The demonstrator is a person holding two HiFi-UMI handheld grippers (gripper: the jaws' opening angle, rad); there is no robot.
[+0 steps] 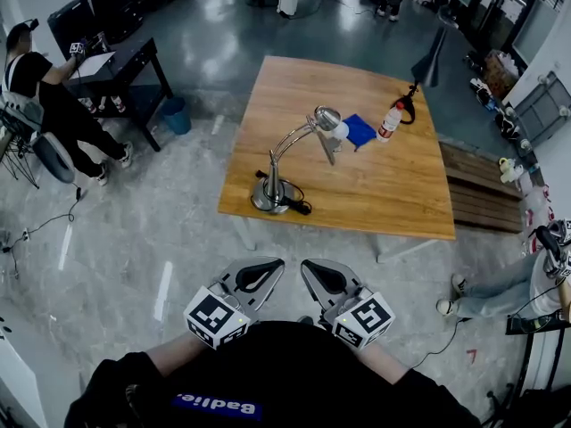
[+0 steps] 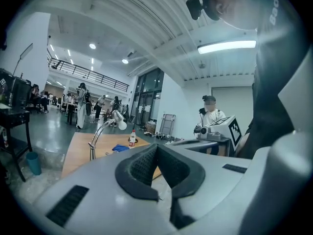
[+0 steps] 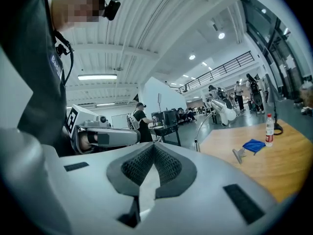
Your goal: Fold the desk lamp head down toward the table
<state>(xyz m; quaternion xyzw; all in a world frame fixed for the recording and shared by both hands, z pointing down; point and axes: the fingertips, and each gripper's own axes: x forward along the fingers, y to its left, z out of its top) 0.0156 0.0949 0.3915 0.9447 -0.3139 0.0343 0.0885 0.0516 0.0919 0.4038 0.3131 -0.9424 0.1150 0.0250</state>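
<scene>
The desk lamp (image 1: 284, 160) stands on the wooden table (image 1: 375, 194), near its front left corner. Its chrome base (image 1: 270, 195) carries a curved arm, and the raised head (image 1: 327, 118) holds a white bulb. The lamp also shows far off in the left gripper view (image 2: 104, 129) and in the right gripper view (image 3: 218, 110). My left gripper (image 1: 266, 264) and right gripper (image 1: 312, 266) hang side by side close to my body, well short of the table. Both are shut with nothing between the jaws (image 2: 157, 150) (image 3: 153, 149).
A blue cloth (image 1: 359, 130), a small bottle (image 1: 388, 121) and a black cone-shaped lamp (image 1: 431, 59) sit at the table's far right. A bench (image 1: 482, 194) runs along its right side. A person sits at a black desk (image 1: 116, 61) at left, beside a blue bin (image 1: 177, 114).
</scene>
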